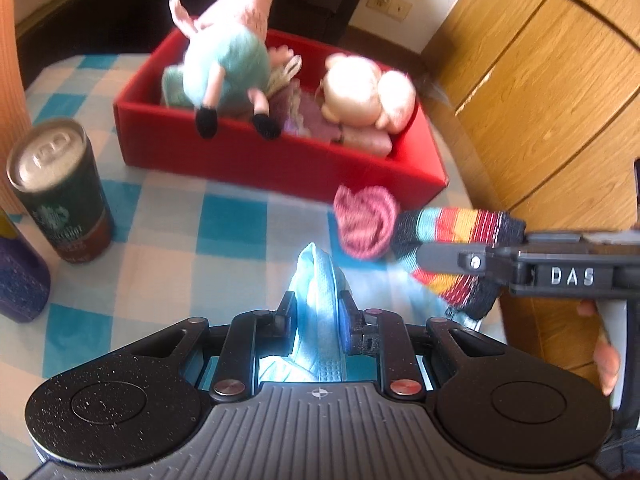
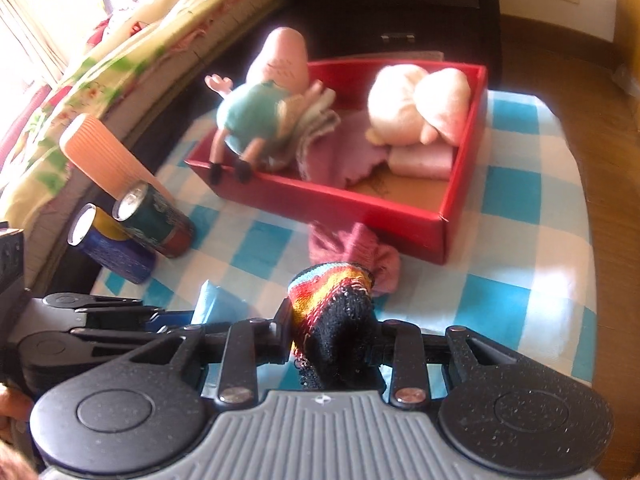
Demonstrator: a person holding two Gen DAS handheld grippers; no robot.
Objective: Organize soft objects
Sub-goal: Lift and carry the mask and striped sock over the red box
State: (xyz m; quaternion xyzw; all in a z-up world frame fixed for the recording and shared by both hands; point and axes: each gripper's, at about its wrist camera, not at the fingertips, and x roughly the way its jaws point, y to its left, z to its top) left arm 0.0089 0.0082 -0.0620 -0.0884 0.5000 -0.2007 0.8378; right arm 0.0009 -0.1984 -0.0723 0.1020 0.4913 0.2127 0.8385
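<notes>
My left gripper (image 1: 318,306) is shut on a light blue cloth (image 1: 316,280) just above the checked table. My right gripper (image 2: 332,326) is shut on a rainbow-striped sock with a black cuff (image 2: 332,300); the sock (image 1: 452,224) and the gripper also show in the left wrist view at the right. A pink knitted bundle (image 1: 362,222) (image 2: 352,250) lies against the sock's toe in front of the red box (image 1: 280,164) (image 2: 340,200). The box holds a pig plush in a teal dress (image 1: 228,64) (image 2: 260,116), a cream-pink plush (image 1: 368,94) (image 2: 416,104) and folded pink and purple cloths.
A dark green can (image 1: 60,192) (image 2: 154,216), a blue-yellow can (image 2: 108,246) and a ribbed orange cup (image 2: 100,156) stand at the table's left. A floral bed edge (image 2: 120,52) lies left, a dark cabinet (image 2: 400,8) behind, wooden floor (image 1: 540,80) right.
</notes>
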